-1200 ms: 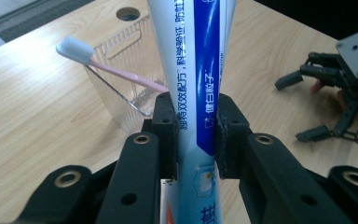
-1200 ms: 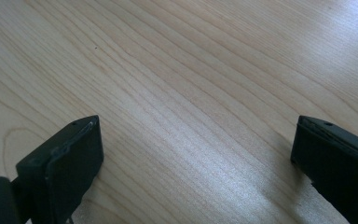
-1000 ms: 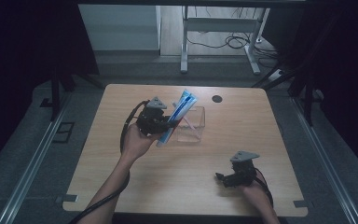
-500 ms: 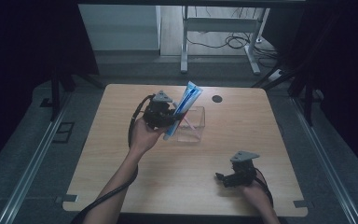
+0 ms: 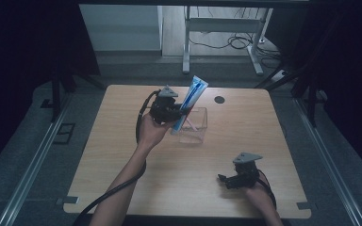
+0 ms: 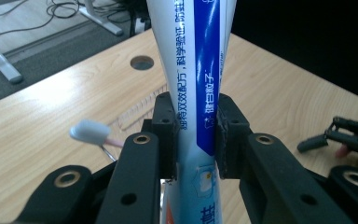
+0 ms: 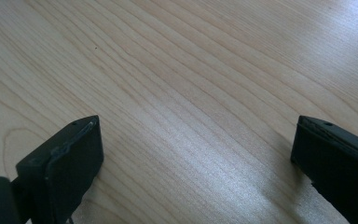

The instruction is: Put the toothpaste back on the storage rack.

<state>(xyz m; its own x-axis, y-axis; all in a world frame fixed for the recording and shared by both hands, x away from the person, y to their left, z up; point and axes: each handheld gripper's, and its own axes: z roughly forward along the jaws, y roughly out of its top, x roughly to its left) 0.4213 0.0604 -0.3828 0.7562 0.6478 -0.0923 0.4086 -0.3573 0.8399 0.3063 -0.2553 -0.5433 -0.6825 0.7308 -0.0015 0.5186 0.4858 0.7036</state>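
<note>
My left gripper (image 5: 176,112) is shut on a white-and-blue toothpaste tube (image 5: 191,98), which stands tilted with its lower end inside a clear plastic box (image 5: 199,133) at the table's middle. In the left gripper view the tube (image 6: 200,74) is pinched between the two black jaws of that gripper (image 6: 196,130), and a toothbrush head (image 6: 89,131) with a pink neck shows to the left. My right gripper (image 5: 225,179) rests near the front right of the table, open, with bare wood between its fingers (image 7: 65,161).
The wooden table (image 5: 122,155) has a round cable hole (image 5: 219,99) at the back right. A black cable trails from the left gripper along the forearm. Desk legs and cables stand on the floor beyond the table.
My left gripper has carried the tube a little right and more upright, so its lower end now sits in the clear box. The right gripper has stayed put.
</note>
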